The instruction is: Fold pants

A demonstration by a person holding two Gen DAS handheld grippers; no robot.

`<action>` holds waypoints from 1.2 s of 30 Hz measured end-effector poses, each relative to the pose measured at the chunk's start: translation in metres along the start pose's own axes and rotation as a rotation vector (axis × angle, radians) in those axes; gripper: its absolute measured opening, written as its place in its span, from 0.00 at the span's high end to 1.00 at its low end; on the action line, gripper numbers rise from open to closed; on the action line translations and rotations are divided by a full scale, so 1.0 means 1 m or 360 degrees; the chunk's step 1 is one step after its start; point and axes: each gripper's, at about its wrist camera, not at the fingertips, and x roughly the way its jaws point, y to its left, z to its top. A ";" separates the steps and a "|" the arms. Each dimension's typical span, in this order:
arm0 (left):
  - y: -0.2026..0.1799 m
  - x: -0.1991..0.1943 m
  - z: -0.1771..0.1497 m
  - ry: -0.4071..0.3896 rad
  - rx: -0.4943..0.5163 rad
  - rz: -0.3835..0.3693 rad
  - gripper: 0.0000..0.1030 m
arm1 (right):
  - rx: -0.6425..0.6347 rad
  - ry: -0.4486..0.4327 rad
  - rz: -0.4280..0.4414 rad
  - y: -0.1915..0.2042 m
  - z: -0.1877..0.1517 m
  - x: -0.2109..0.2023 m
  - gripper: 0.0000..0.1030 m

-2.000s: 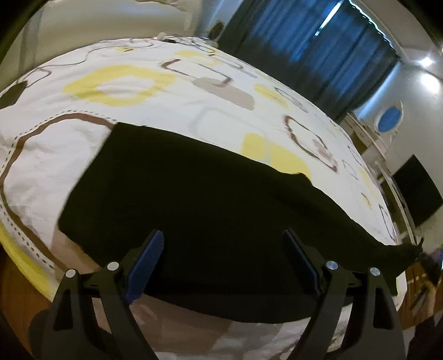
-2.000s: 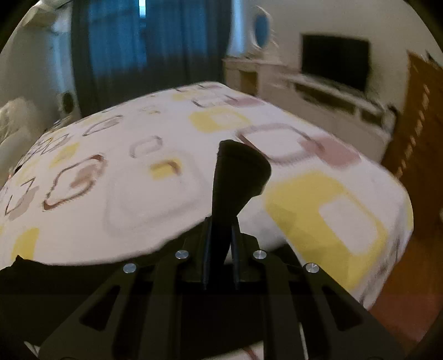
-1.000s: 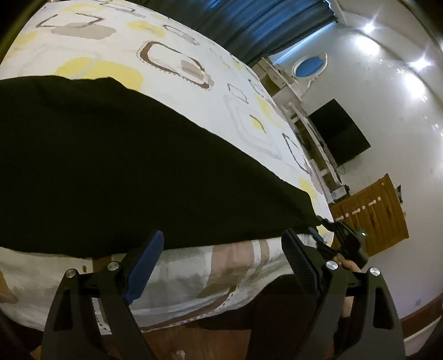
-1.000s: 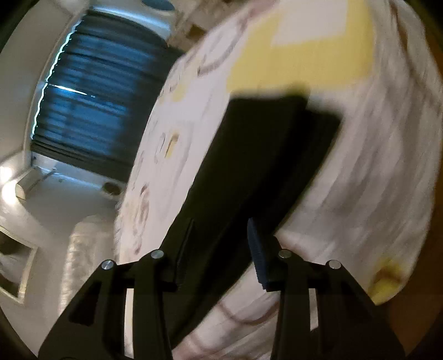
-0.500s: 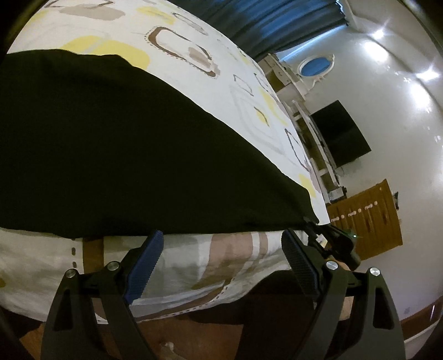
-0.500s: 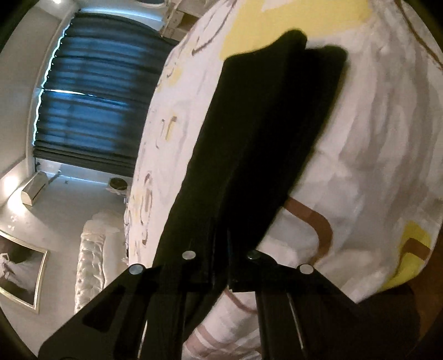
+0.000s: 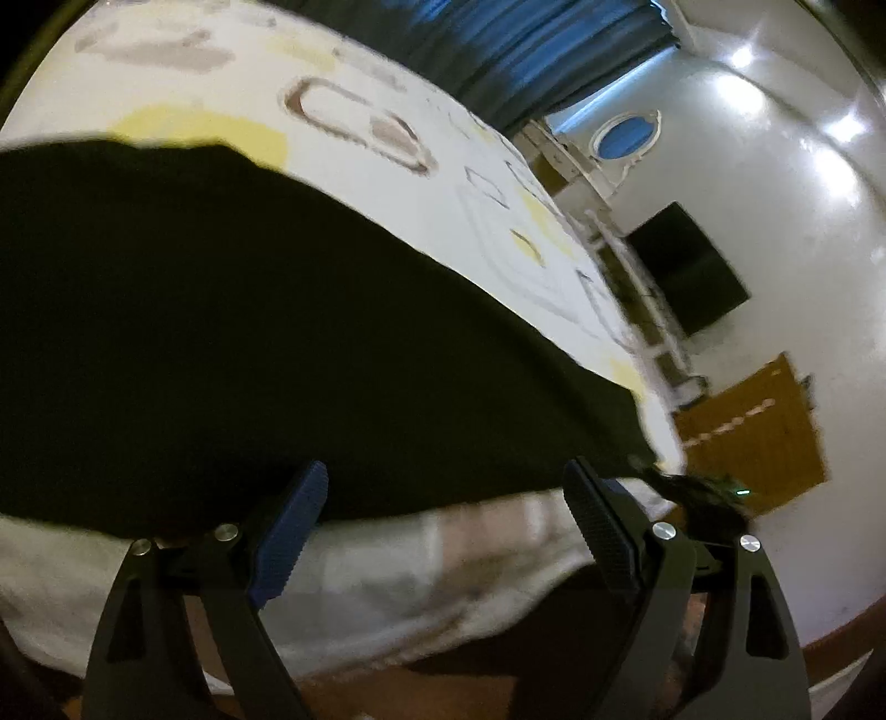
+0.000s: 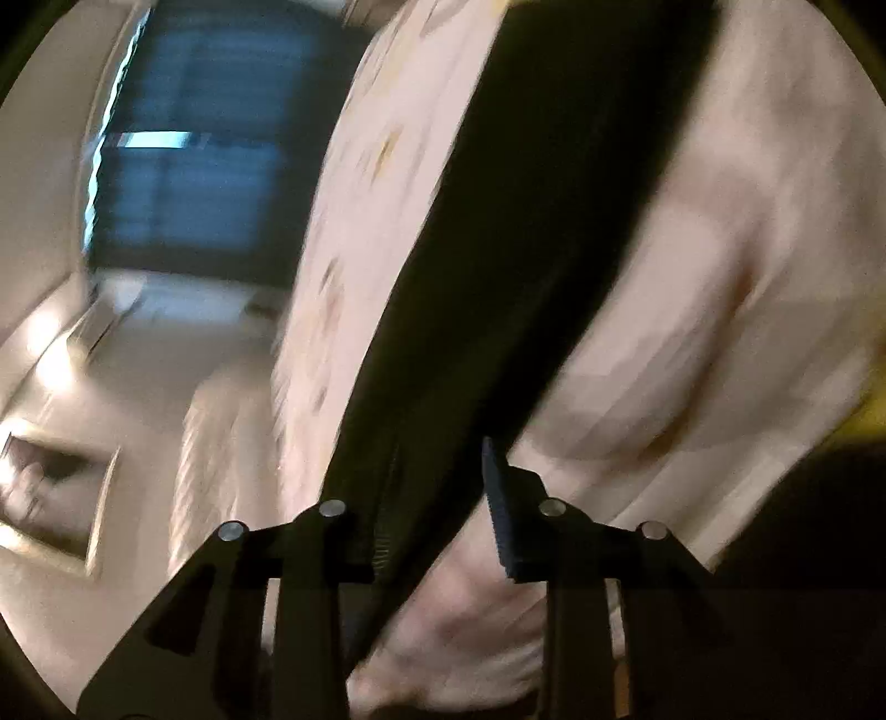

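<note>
Pants [image 7: 232, 332] nearer, patterned bedspread [image 7: 387, 99], blue curtains [image 7: 531, 50]

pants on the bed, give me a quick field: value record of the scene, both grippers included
garment: black pants, spread flat along the near edge of the bed
surface: bed cover, white with yellow and brown shapes
left gripper: left gripper, jaws wide apart, nothing between them, at the pants' near edge
right gripper: right gripper, jaws opening, pants fabric lies between them, pads not pressing on it
room: blue curtains, dark screen on the wall
image quality: right wrist view is blurred
</note>
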 end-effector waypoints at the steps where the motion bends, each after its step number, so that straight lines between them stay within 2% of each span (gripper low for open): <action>1: 0.002 0.000 0.001 -0.0017 0.0022 0.0041 0.17 | -0.0005 0.0062 0.0063 0.004 -0.007 0.013 0.69; 2: 0.005 0.000 0.001 -0.0032 0.0042 0.0082 0.17 | -0.0035 0.0133 0.0122 0.009 -0.015 0.030 0.69; 5: 0.019 0.001 -0.001 -0.0044 0.0067 0.0197 0.17 | -0.0111 0.0219 0.0185 0.018 -0.026 0.059 0.68; 7: 0.025 0.001 -0.003 -0.0034 0.0086 0.0184 0.17 | -0.0103 0.0297 0.0051 0.009 -0.032 0.076 0.63; 10: 0.022 0.003 -0.005 -0.0016 0.0165 0.0222 0.17 | -0.0094 0.0328 -0.0024 0.001 -0.034 0.072 0.77; 11: 0.022 0.004 -0.006 -0.0013 0.0181 0.0226 0.17 | -0.0104 0.0333 -0.0027 0.002 -0.032 0.068 0.77; 12: 0.023 0.004 -0.006 -0.0017 0.0184 0.0218 0.17 | -0.0112 0.0318 -0.0028 0.005 -0.028 0.063 0.72; 13: 0.024 0.002 -0.006 -0.0022 0.0178 0.0206 0.17 | -0.0124 0.0266 -0.0039 0.007 -0.024 0.050 0.64; 14: 0.026 0.000 -0.006 -0.0026 0.0164 0.0184 0.17 | -0.0141 0.0163 -0.0030 0.009 -0.013 0.031 0.43; 15: 0.027 -0.002 -0.005 -0.0026 0.0154 0.0169 0.17 | -0.0155 0.0066 -0.0013 0.010 -0.002 0.013 0.34; 16: 0.028 -0.003 -0.005 -0.0028 0.0141 0.0152 0.17 | -0.0177 -0.0020 -0.0011 0.009 0.010 -0.008 0.33; 19: 0.034 -0.014 -0.004 -0.0046 0.0093 0.0142 0.17 | -0.0230 -0.0277 -0.0031 0.009 0.074 -0.072 0.29; 20: 0.036 -0.016 -0.003 -0.0050 0.0080 0.0139 0.17 | -0.0245 -0.0336 -0.0043 0.004 0.107 -0.093 0.24; 22: 0.041 -0.023 -0.001 -0.0070 0.0045 0.0138 0.17 | -0.0243 -0.0387 -0.0162 -0.008 0.148 -0.119 0.23; 25: 0.048 -0.029 0.004 -0.0094 0.0000 0.0149 0.17 | -0.0232 -0.0291 -0.0331 -0.033 0.209 -0.136 0.23; 29: 0.051 -0.030 0.008 -0.0091 -0.0047 0.0172 0.17 | -0.0173 -0.0054 -0.0410 -0.065 0.245 -0.122 0.23; 32: 0.049 -0.028 0.008 -0.0080 -0.0031 0.0199 0.17 | -0.0137 0.0125 -0.0269 -0.076 0.249 -0.099 0.21; 34: 0.047 -0.026 0.007 -0.0071 -0.0013 0.0224 0.17 | -0.0149 0.0135 -0.0186 -0.075 0.251 -0.089 0.17; 36: 0.046 -0.023 0.007 -0.0064 -0.0003 0.0249 0.17 | -0.0061 0.0210 0.0047 -0.081 0.253 -0.081 0.17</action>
